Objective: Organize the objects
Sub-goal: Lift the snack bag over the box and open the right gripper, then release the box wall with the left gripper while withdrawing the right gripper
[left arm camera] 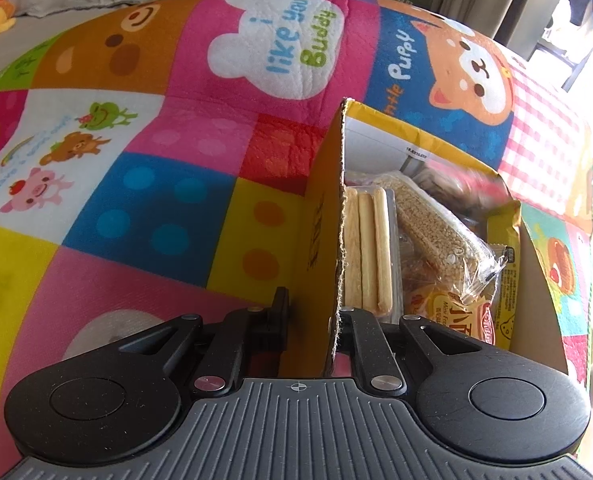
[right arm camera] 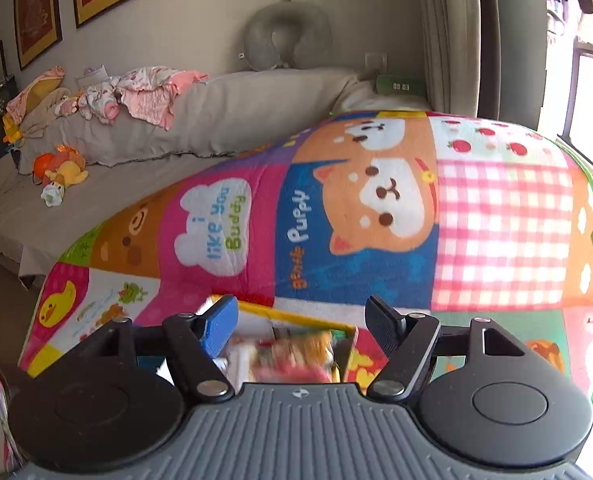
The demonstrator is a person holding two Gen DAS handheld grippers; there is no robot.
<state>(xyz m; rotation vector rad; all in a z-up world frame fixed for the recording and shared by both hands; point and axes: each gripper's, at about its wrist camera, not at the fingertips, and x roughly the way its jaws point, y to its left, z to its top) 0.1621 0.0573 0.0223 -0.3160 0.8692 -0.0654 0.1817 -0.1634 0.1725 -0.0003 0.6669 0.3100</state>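
A yellow cardboard box [left arm camera: 320,216] stands on the colourful mat and holds several snack packs. Among them are breadsticks [left arm camera: 366,248], a sesame bar [left arm camera: 432,236] and a yellow packet [left arm camera: 504,292]. My left gripper [left arm camera: 314,312] is shut on the box's near wall, one finger outside and one inside. A red snack pack [left arm camera: 480,184] shows as a blur at the box's far end. In the right wrist view my right gripper [right arm camera: 300,320] stands open above the box [right arm camera: 296,314]. Nothing is between its pads, and the blurred red-and-yellow pack [right arm camera: 292,356] lies below them.
The patchwork play mat [left arm camera: 156,140] spreads wide to the left of and beyond the box. Behind it runs a grey sofa [right arm camera: 232,104] with a heap of pink clothes [right arm camera: 136,96], plush toys [right arm camera: 60,172] and a neck pillow [right arm camera: 284,40]. Bright windows are at the right.
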